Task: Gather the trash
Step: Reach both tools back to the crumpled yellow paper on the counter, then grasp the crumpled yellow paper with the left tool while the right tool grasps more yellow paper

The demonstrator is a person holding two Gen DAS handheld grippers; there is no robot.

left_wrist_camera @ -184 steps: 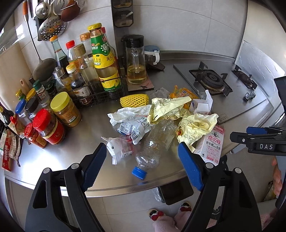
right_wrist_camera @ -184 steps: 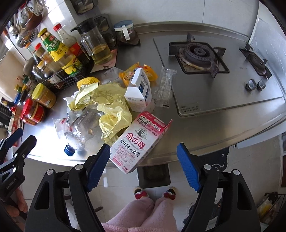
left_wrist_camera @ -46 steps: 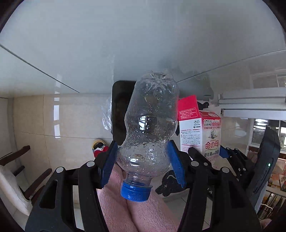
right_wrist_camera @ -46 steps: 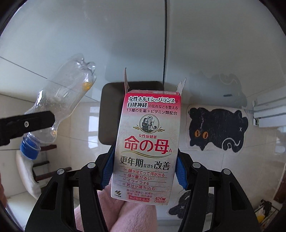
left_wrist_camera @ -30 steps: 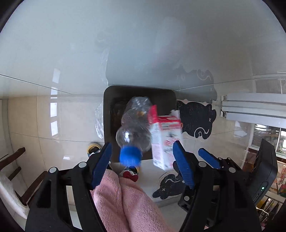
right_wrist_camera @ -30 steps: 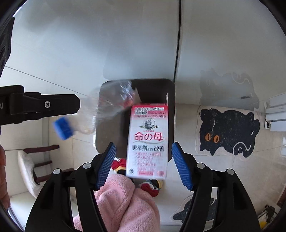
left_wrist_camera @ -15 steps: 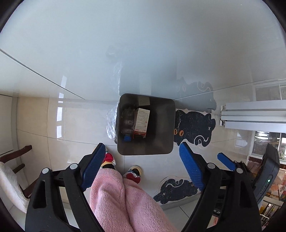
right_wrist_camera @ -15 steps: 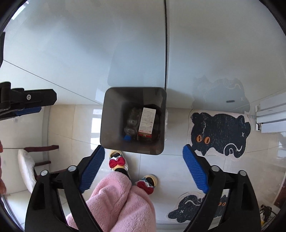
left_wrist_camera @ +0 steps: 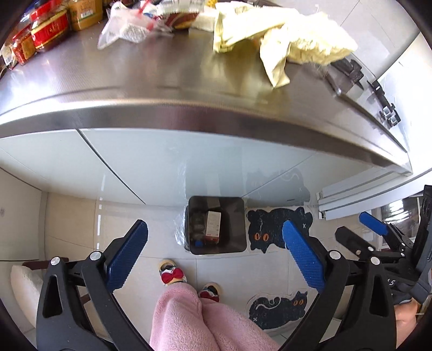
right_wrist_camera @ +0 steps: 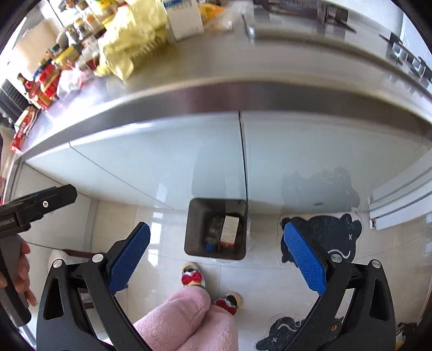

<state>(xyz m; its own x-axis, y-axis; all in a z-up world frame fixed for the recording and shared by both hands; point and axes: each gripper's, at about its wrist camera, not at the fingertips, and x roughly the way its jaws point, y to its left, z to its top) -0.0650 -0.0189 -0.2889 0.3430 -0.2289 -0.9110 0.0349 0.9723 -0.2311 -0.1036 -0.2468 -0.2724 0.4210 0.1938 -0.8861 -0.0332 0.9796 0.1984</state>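
**Bottle and carton in the bin, both grippers empty above it**

A crushed clear plastic bottle with a blue cap (left_wrist_camera: 198, 232) and a red-and-white cardboard carton (left_wrist_camera: 212, 227) lie side by side inside the dark square trash bin (left_wrist_camera: 239, 224), which stands on the pale tiled floor against the white cabinet front (left_wrist_camera: 167, 164). The carton lies to the right of the bottle, with its red end toward the viewer.

The left gripper (left_wrist_camera: 215, 253) hangs over the bin with its blue-padded jaws spread wide and nothing between them. The right gripper (right_wrist_camera: 216, 257) is likewise parted and empty.

More trash lies up on the stainless steel countertop (left_wrist_camera: 135, 78): crumpled yellow paper wrappers (left_wrist_camera: 272, 35) and a clear plastic bag with red print (left_wrist_camera: 127, 29), with red-lidded jars (left_wrist_camera: 43, 29) further left. In the right wrist view a white box (right_wrist_camera: 186, 19) sits behind the yellow paper.

On the floor a black cat-shaped mat (left_wrist_camera: 272, 229) lies just right of the bin. Pink fleece trouser legs (left_wrist_camera: 194, 318) and red-bowed slippers (left_wrist_camera: 172, 274) are at the bottom.
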